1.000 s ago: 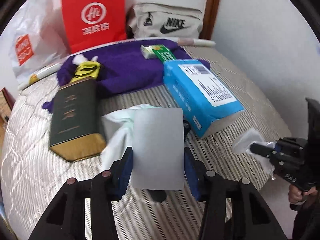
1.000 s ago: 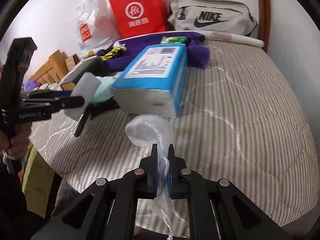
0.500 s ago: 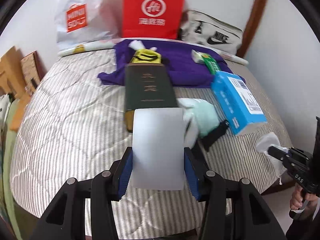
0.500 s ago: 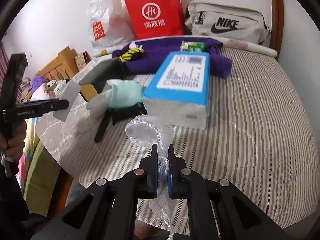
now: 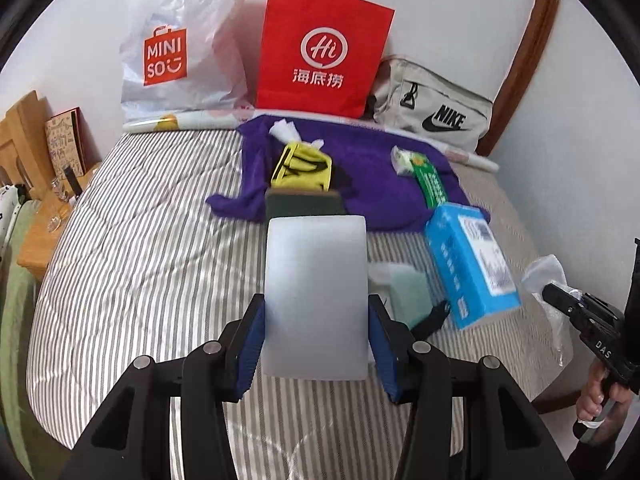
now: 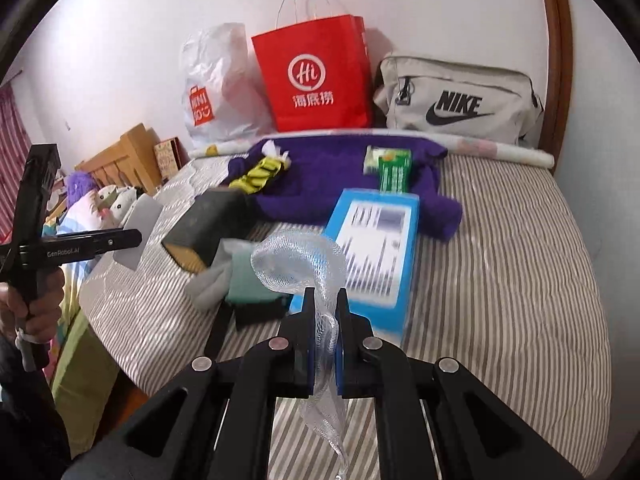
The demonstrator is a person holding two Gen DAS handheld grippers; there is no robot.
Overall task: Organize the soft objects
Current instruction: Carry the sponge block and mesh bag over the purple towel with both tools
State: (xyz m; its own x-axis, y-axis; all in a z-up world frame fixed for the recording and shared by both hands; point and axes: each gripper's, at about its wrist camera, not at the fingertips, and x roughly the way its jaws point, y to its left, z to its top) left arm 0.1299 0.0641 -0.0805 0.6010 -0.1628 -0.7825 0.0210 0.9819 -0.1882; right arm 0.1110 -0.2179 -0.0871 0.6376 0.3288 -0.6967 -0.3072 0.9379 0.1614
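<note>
With the white foam pad (image 5: 316, 296) clamped in my left gripper (image 5: 316, 332) and the mesh net (image 6: 304, 256) pinched in my right gripper (image 6: 323, 332), both above the striped bed (image 6: 500, 280), I keep grips light, avoiding crushing.

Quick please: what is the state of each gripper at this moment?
Left gripper: shut on the white foam block.
Right gripper: shut on the clear mesh netting.
</note>
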